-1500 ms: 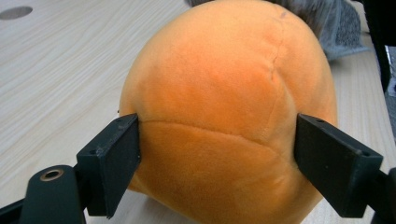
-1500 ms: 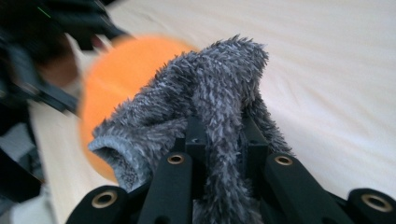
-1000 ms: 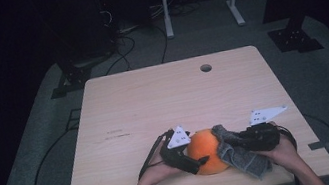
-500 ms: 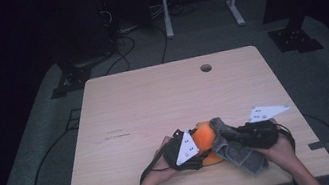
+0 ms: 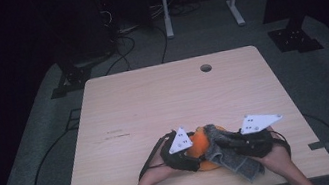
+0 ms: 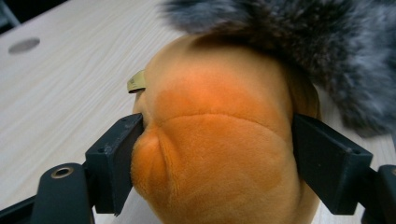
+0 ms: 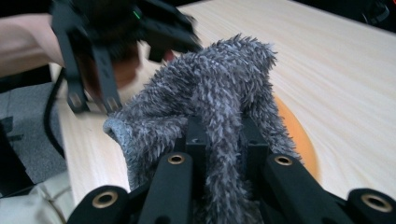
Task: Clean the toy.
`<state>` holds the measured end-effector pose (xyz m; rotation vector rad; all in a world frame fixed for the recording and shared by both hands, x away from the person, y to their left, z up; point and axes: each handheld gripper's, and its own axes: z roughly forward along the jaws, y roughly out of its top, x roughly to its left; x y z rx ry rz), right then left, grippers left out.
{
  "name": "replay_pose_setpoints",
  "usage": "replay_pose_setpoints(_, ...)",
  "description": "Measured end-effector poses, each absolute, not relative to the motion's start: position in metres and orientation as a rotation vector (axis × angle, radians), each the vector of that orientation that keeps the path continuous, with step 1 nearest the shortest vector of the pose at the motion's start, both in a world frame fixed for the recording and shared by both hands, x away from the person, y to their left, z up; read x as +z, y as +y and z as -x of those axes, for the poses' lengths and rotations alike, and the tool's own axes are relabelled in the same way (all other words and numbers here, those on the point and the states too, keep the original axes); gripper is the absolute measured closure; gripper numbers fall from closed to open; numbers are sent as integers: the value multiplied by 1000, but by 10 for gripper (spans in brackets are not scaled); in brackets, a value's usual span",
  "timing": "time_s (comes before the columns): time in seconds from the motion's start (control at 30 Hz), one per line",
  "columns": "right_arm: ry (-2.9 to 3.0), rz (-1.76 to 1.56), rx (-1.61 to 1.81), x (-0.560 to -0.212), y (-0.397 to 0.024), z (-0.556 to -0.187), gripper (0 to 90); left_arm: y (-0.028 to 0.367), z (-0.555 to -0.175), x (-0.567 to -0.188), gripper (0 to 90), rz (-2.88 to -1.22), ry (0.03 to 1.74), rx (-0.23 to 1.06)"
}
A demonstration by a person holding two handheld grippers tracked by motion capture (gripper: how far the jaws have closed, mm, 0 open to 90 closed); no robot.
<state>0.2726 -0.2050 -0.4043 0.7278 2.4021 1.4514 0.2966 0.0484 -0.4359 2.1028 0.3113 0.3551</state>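
An orange plush toy (image 5: 200, 141) rests on the table near its front edge. My left gripper (image 5: 195, 149) is shut on it: in the left gripper view both pads press into the orange plush (image 6: 219, 121), though the jaws have just been opening a little. A grey furry cloth (image 5: 234, 159) drapes over the toy's right side. My right gripper (image 5: 225, 146) is shut on that cloth. In the right gripper view the grey fur (image 7: 219, 79) bulges up between the closed jaws of the right gripper (image 7: 223, 135), and the orange plush (image 7: 294, 135) shows behind it.
The wooden table (image 5: 168, 97) has a round cable hole (image 5: 206, 68) near its far edge. A small tan tag (image 6: 136, 83) sticks out of the plush. Dark floor with cables and a metal stand's legs (image 5: 202, 10) lies beyond the table.
The left gripper has closed in on the orange plush, so less orange shows in the high view. The grey cloth now lies further over the toy.
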Motion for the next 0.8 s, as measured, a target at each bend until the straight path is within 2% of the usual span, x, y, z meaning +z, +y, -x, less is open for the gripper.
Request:
replay_pose_setpoints(0.13,2426,-671,1408,-404,-193,-272,773,51,-291,-436,233,-2118,270,393)
replay_pose_setpoints(0.27,2402,-808,1428,-413,-218,-283,774,52,-293,-437,240,-2098,281,376)
replay_pose_setpoints(0.33,2400,-890,1436,-420,-230,-288,773,53,-296,-435,205,-2080,315,361)
replay_pose_setpoints(0.43,2404,-905,1430,-420,-232,-288,774,54,-305,-427,97,-2060,460,322)
replay_pose_setpoints(0.5,2409,-886,1424,-419,-229,-287,774,51,-308,-432,89,-2085,500,240)
replay_pose_setpoints(0.57,2420,-874,1419,-419,-227,-286,774,48,-308,-437,123,-2093,496,193)
replay_pose_setpoints(0.63,2421,-879,1398,-418,-227,-285,774,49,-306,-434,233,-2087,472,243)
replay_pose_setpoints(0.7,2407,-881,1397,-414,-227,-283,776,48,-299,-431,306,-2057,402,372)
replay_pose_setpoints(0.8,2368,-837,1438,-402,-223,-276,776,42,-289,-427,313,-2030,251,546)
